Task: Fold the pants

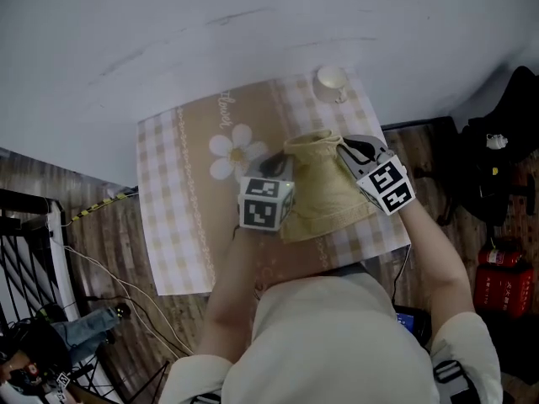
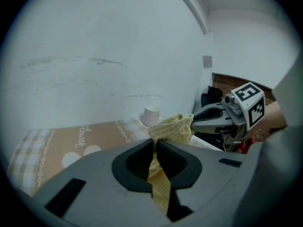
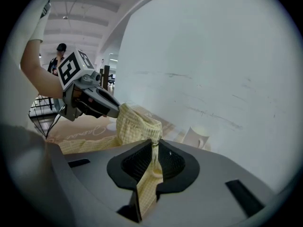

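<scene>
Far side: pale wall [image 1: 253, 23], filling the top of the head view. Below it, wooden floor [image 1: 109, 251] to the left and right of a table draped in a beige checked cloth [image 1: 181, 200].

On the near-right part of that cloth, yellow checked pants [image 1: 324, 194], bunched, lower part down on the cloth, upper edge lifted off it between the two tools. On the floor at the right edge, red fire extinguisher [image 1: 497, 283].

Left gripper [image 2: 155, 144]: jaws nearly together, pinching a fold at the pants' left side, fabric trailing back through the gap. Right gripper [image 3: 154, 144]: likewise almost closed, clamped on the right side of the same edge, fabric hanging down between the pads. Both near each other above the table, pointing away and somewhat down.

Left of the pants, white flower print [image 1: 234, 151] on the cloth. At the cloth's far-right corner, small white cup [image 1: 331, 80], upright, apart from the pants.
</scene>
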Demonstrator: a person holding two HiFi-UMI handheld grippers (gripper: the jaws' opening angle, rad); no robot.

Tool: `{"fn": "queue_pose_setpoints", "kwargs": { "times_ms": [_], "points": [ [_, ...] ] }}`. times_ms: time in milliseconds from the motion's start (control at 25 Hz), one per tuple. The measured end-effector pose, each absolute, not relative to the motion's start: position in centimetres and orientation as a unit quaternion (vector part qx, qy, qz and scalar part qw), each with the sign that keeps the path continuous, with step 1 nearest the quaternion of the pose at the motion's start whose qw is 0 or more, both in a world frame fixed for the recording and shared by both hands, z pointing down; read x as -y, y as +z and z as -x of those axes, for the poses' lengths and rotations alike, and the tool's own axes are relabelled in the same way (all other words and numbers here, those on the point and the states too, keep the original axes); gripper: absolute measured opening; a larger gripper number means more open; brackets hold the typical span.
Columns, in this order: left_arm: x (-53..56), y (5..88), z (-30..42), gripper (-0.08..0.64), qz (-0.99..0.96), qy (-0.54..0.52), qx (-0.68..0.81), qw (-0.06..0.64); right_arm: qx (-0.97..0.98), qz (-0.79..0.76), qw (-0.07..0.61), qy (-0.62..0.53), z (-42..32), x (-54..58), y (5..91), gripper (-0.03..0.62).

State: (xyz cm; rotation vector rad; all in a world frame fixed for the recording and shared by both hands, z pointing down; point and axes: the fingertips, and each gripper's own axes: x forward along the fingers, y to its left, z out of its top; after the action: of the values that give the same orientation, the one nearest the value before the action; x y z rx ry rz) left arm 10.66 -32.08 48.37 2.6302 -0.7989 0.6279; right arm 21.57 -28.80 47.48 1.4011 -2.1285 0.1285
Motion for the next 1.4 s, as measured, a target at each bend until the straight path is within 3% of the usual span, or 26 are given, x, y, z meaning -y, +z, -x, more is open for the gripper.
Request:
{"fn": "queue_pose_setpoints", "kwargs": {
  "times_ms": [280,920,1160,1240,1400],
  "points": [
    [25.2,51.3,-10.0,0.025,-0.916,0.275,0.254,0.144,0.793,-0.534,0.277,0.099,-20.9,22.3,51.1,0.035],
    [14.3,54.0,-6.8,0.027,-0.886,0.293,0.304,0.194,0.805,-0.513,0.247,0.166,-19.1,11.6,53.3,0.058],
    [10.8,54.8,-5.1,0.087,-0.870,0.297,0.341,0.196,0.817,-0.511,0.214,0.160,-17.9,7.8,51.6,0.063],
    [9.4,55.0,-4.7,0.155,-0.869,0.299,0.343,0.196,0.822,-0.510,0.206,0.151,-17.3,6.3,51.0,0.063],
    [7.1,54.1,-4.5,0.161,-0.869,0.283,0.357,0.194,0.827,-0.512,0.189,0.134,-16.8,3.7,49.5,0.063]
  ]
}}
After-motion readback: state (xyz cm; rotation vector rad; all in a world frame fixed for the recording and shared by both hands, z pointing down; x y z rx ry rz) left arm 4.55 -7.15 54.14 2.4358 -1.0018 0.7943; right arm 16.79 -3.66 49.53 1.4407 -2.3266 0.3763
